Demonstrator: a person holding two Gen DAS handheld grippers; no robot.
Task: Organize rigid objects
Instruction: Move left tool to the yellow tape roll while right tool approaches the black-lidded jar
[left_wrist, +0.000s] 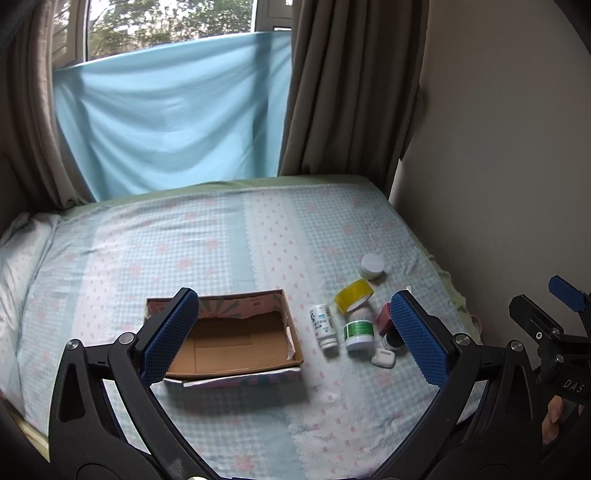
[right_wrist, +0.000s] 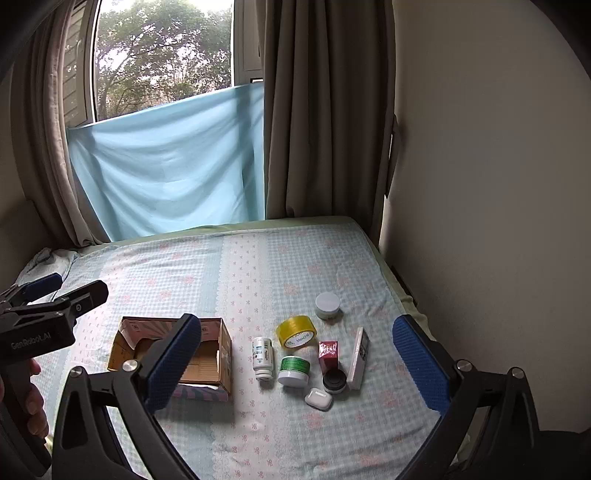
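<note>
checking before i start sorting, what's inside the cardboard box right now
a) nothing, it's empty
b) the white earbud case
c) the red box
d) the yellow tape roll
a: the cardboard box shows only its bare brown floor, while the yellow tape roll, white earbud case and red box all lie on the bed sheet to its right.

Both wrist views overlook the bed (left_wrist: 258, 229) from above.

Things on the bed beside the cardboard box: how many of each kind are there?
Jars: 3 (grey-lidded, green-labelled, black)
Pill bottle: 1
Tape roll: 1
Red box: 1
Remote: 1
Earbud case: 1
Total: 8
</note>
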